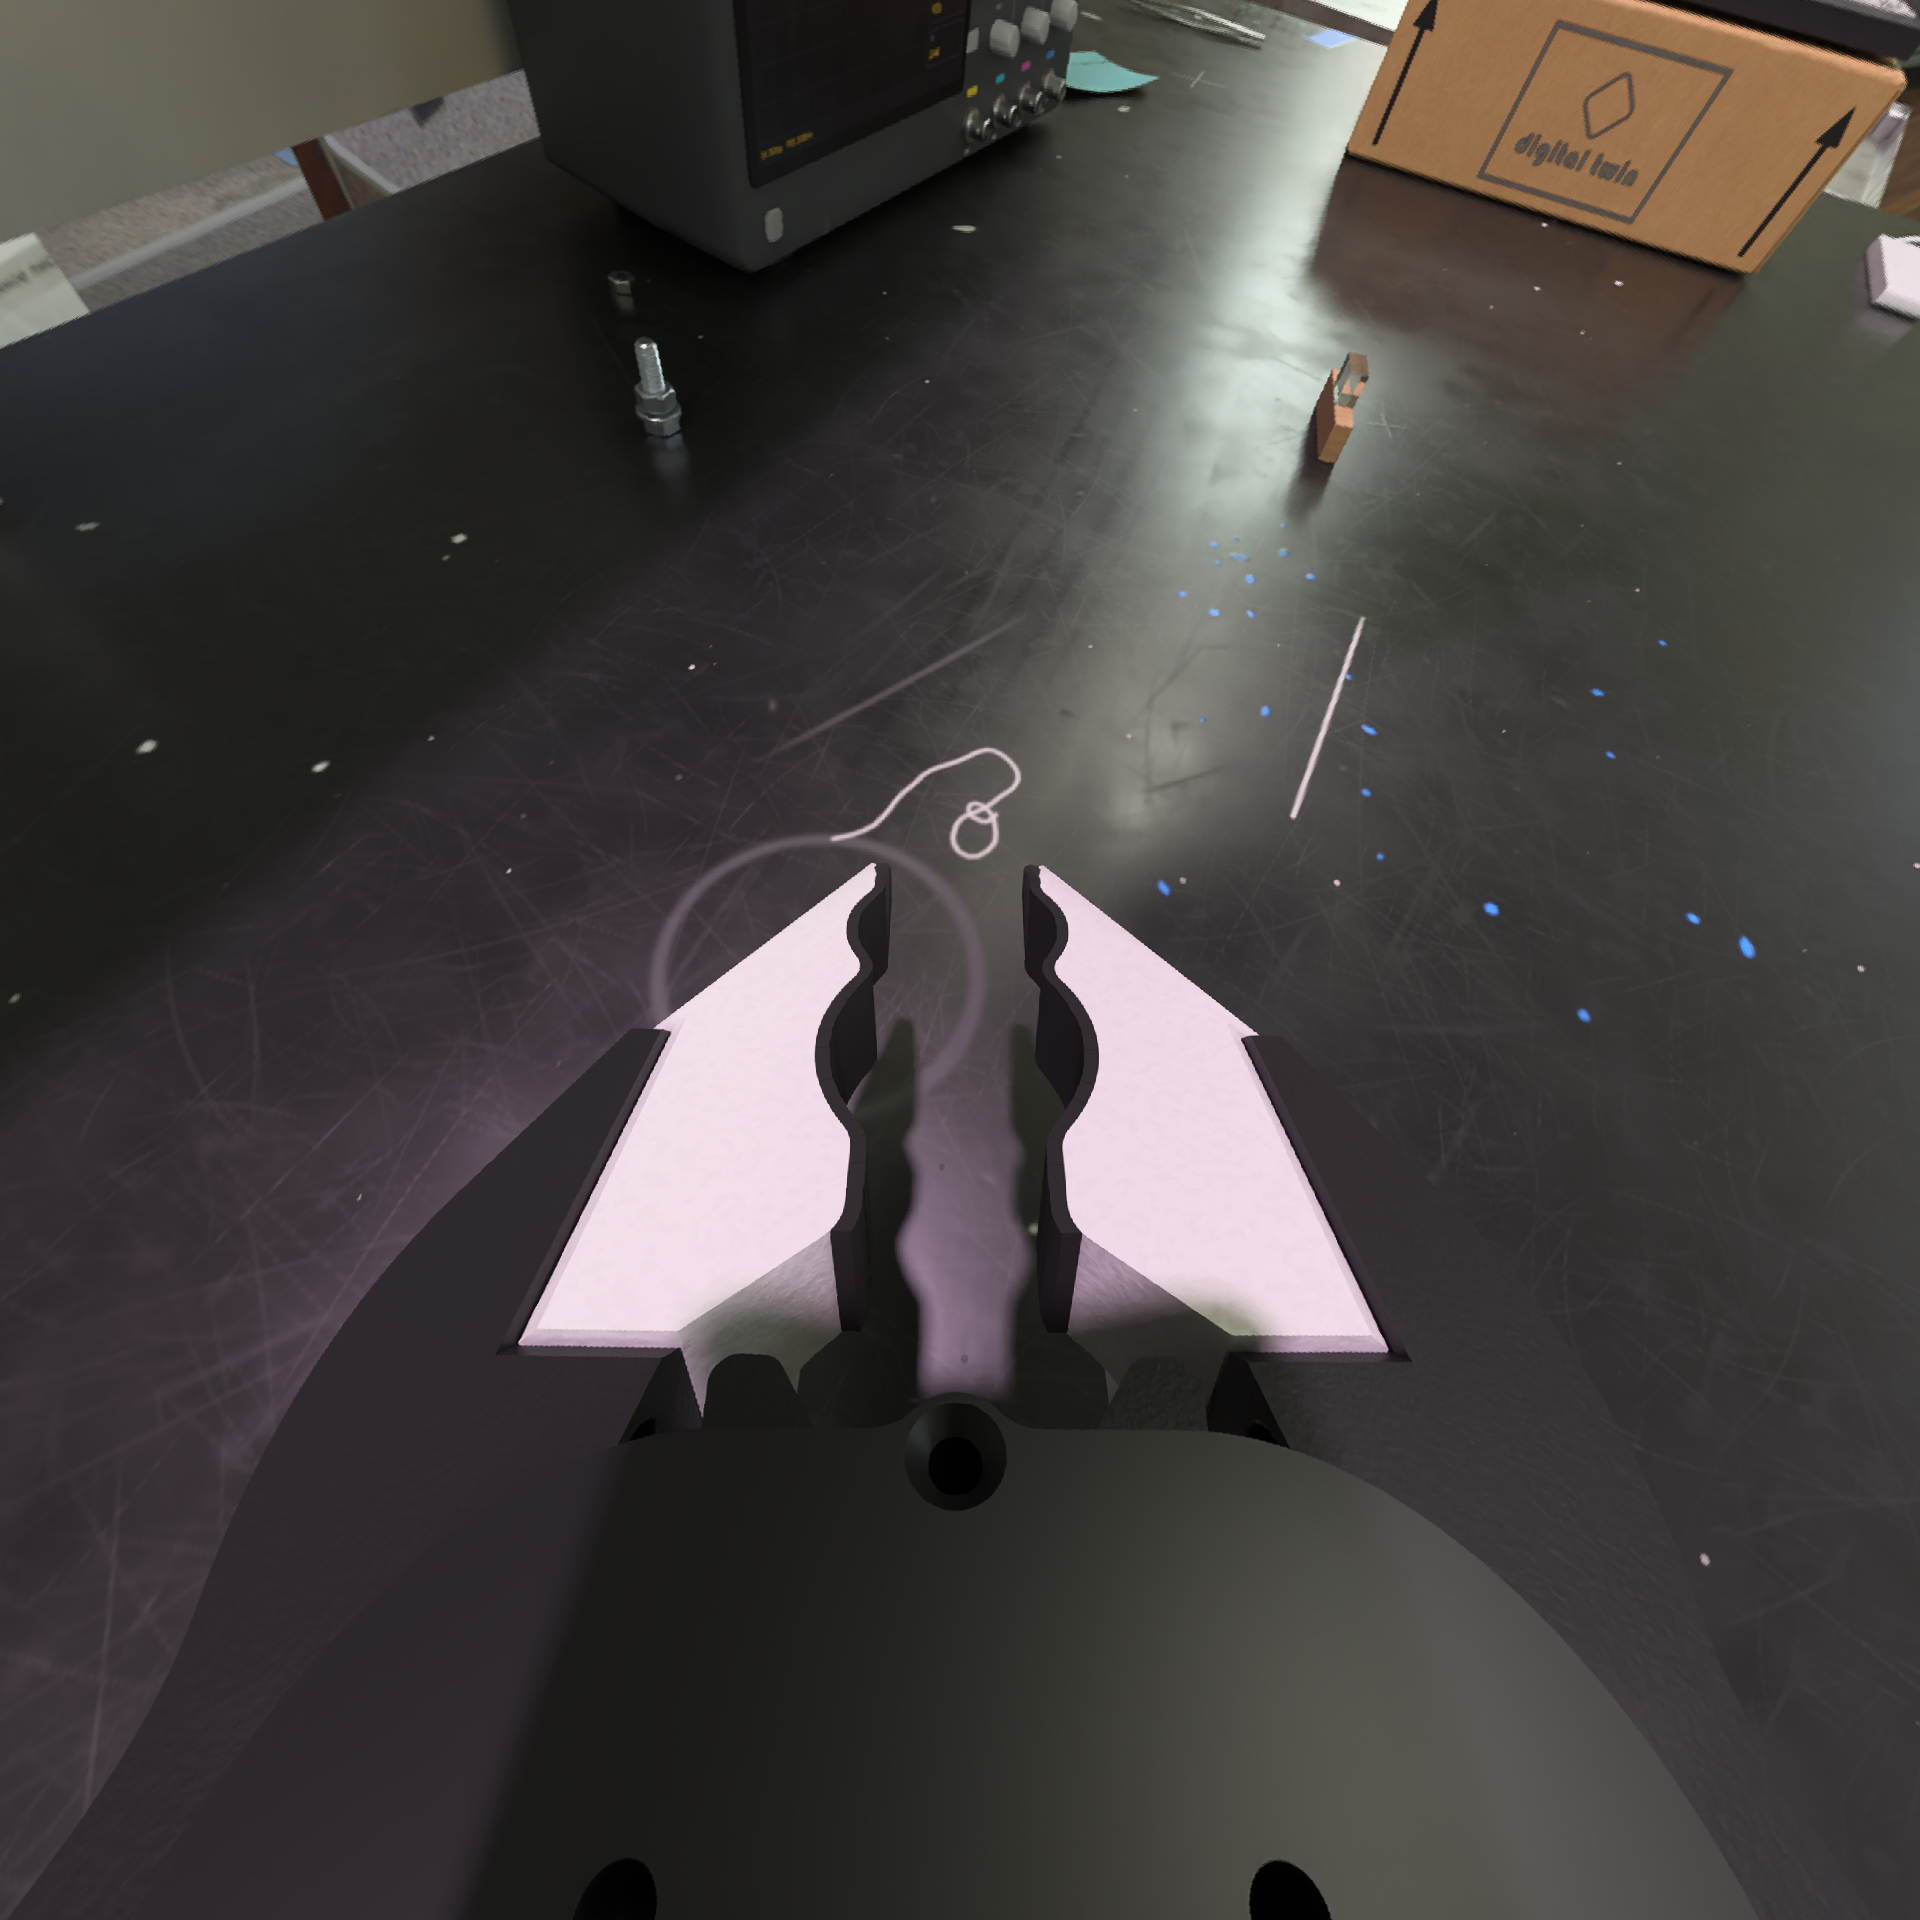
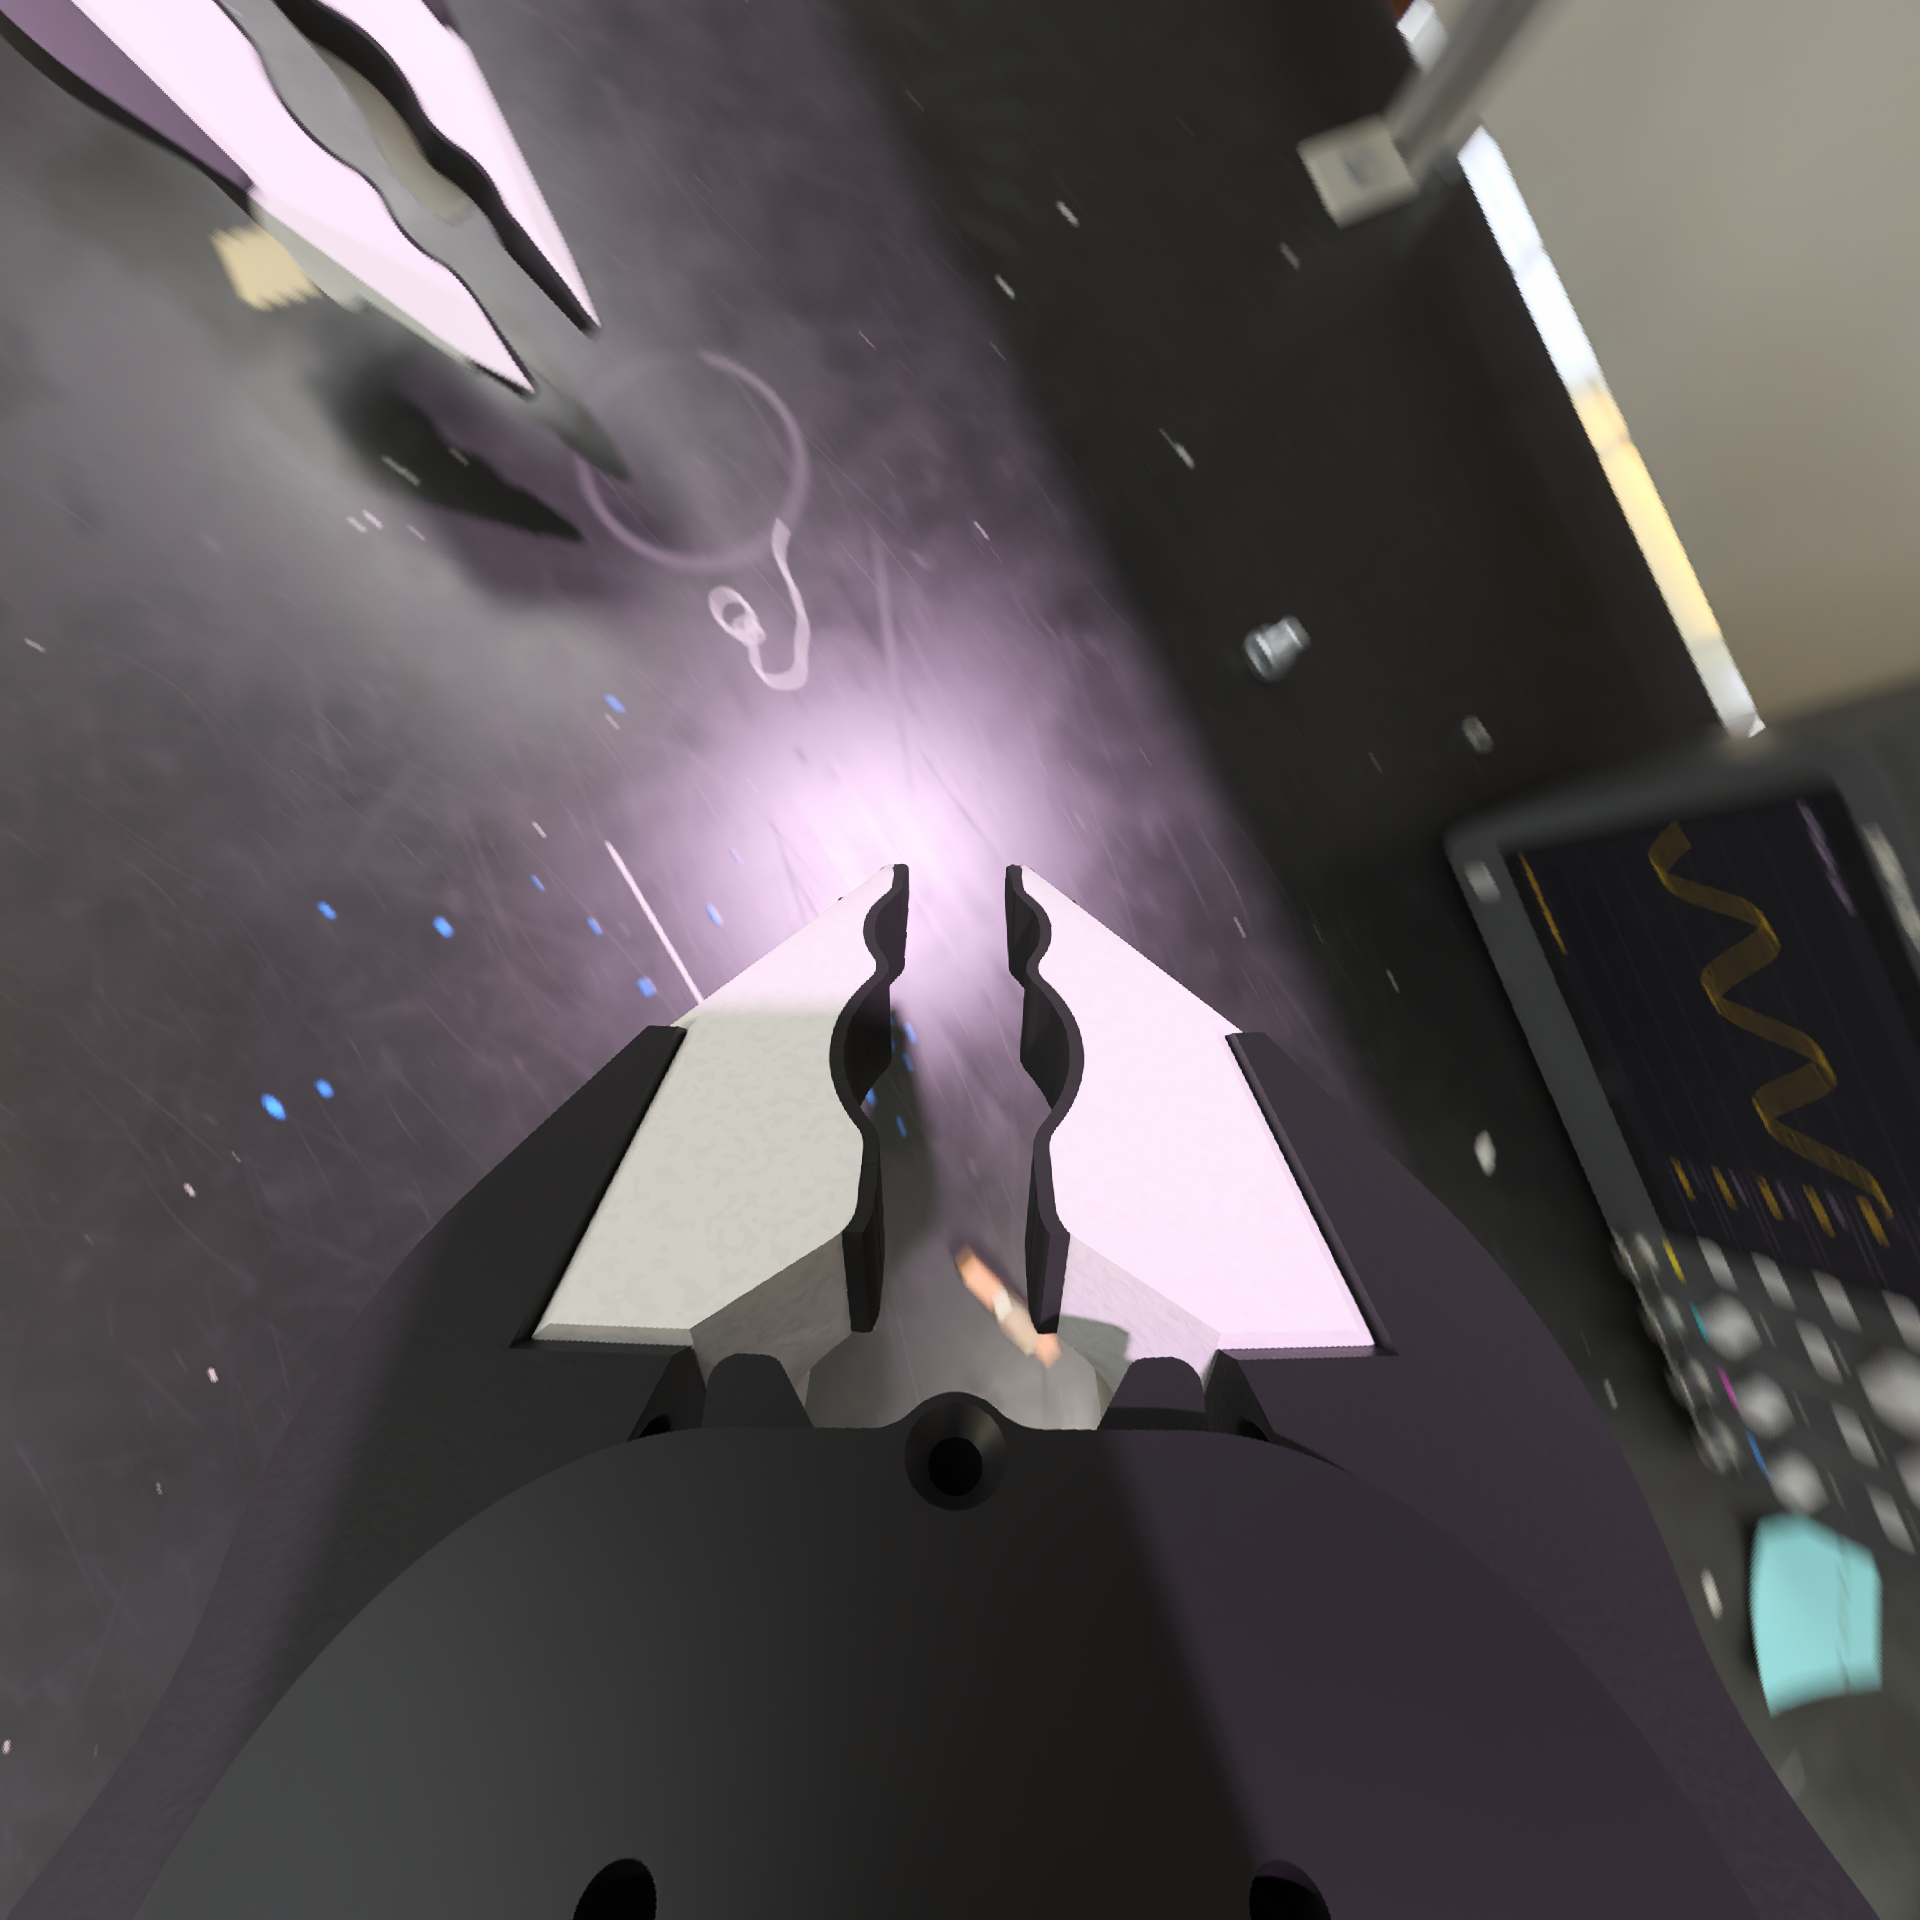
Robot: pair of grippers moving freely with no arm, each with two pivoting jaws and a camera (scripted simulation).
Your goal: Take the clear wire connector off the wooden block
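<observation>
Left wrist view shows the wooden block (image 1: 1335,421) far ahead and to the right of the left gripper (image 1: 956,873), with the clear wire connector (image 1: 1353,376) on top. The right gripper (image 2: 956,878) looks nearer, with the block (image 2: 1003,1304) low between its fingers. Both grippers have a narrow gap and hold nothing

The left gripper (image 1: 956,873) points forward and down, its fingers parted and holding nothing. The right gripper (image 2: 956,873) is also parted and empty.
</observation>
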